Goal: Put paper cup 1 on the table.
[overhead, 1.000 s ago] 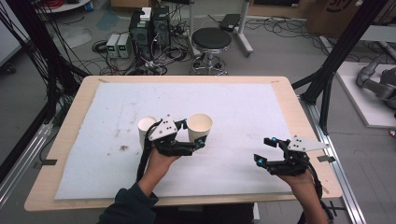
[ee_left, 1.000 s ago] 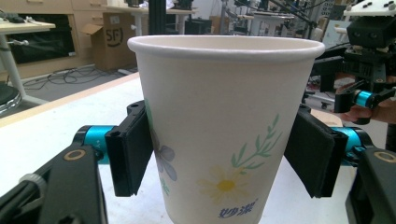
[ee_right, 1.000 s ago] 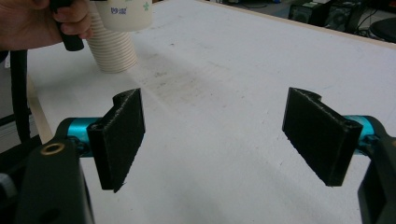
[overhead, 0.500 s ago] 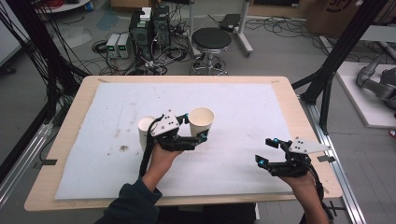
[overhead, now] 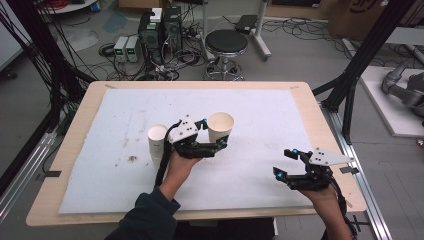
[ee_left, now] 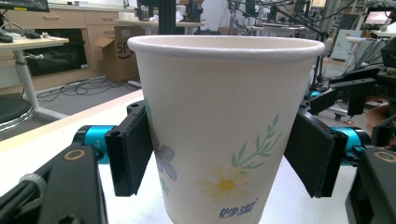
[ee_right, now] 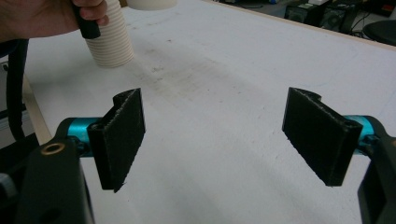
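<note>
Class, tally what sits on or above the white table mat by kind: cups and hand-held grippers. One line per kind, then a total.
Paper cups: 2, the flowered cup between the left gripper's jaws, and the ribbed cup stack standing on the mat.
Grippers: 2, the left gripper and the right gripper.
Total: 4

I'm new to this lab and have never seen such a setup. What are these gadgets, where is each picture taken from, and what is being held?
A person sits at a table covered with a white mat, holding a hand-worked two-jaw gripper in each hand. The high view looks down from above; the other two come from cameras riding on the grippers. The left gripper clamps a flowered paper cup between its black pads. A stack of ribbed cups stands beside that hand. The right gripper is open, holding nothing.
</note>
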A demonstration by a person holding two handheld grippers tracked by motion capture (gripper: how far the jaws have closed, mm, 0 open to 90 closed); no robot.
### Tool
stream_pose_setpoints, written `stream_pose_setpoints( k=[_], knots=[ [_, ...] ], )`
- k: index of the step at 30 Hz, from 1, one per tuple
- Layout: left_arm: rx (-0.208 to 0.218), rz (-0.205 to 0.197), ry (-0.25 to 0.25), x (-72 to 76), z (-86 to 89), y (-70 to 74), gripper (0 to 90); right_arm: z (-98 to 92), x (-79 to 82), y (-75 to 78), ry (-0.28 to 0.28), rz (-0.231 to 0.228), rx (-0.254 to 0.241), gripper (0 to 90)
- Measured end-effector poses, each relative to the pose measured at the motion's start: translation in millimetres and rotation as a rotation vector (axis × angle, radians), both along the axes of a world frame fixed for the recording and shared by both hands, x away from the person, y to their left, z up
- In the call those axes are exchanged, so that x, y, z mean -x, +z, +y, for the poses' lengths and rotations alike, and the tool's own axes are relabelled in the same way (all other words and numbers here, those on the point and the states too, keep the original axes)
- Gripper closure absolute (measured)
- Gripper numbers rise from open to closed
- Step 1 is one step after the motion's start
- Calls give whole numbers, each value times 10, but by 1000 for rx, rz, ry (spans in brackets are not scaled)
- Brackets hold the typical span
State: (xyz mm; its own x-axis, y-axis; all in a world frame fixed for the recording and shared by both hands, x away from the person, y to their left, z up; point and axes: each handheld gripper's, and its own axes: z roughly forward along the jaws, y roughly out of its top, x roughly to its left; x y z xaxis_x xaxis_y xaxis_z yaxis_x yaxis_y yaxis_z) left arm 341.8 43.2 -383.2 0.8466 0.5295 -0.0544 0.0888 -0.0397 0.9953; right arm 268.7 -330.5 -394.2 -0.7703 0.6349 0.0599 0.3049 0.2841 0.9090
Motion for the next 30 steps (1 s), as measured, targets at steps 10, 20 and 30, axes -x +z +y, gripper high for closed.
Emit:
stream_pose_setpoints(
  k=[10,20,30],
  knots=[
    [0,0,21,-192,-159,-83,294,-3,0,-14,1,5,5,219],
    [-32,60,63,-479,-435,-380,294,-79,20,-7,-16,2,-6,219],
    [-117,148,66,-607,-728,-659,296,-95,22,6,-13,-5,-12,219]
  ],
)
